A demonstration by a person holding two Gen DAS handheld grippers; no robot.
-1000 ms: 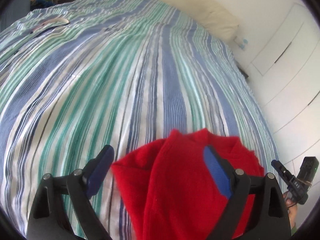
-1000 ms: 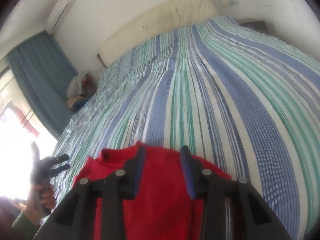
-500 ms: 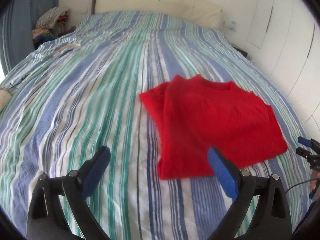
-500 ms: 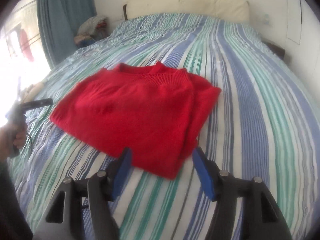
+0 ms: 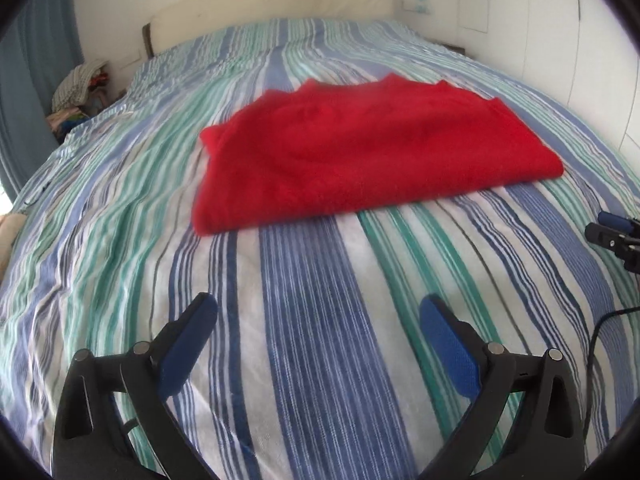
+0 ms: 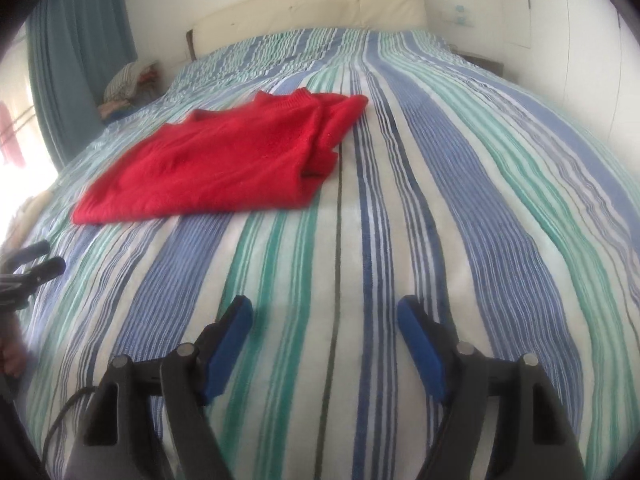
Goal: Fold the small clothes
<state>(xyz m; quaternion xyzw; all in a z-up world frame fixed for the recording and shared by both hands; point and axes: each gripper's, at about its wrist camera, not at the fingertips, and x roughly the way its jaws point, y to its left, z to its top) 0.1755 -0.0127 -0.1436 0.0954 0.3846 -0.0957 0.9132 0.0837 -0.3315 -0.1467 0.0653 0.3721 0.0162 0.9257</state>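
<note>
That red knitted sweater (image 5: 360, 148) looks soft, floppy and light, so it'll sag if lifted by one point; I'd pinch it at two corners of the near folded edge, taking all layers. It's lying folded flat on the blue, green and white striped bed cover (image 5: 304, 320), well ahead of both sets of fingers; left gripper (image 5: 318, 320) is spread wide and empty, right gripper (image 6: 324, 312) is opening with only bedding between its fingers.
</note>
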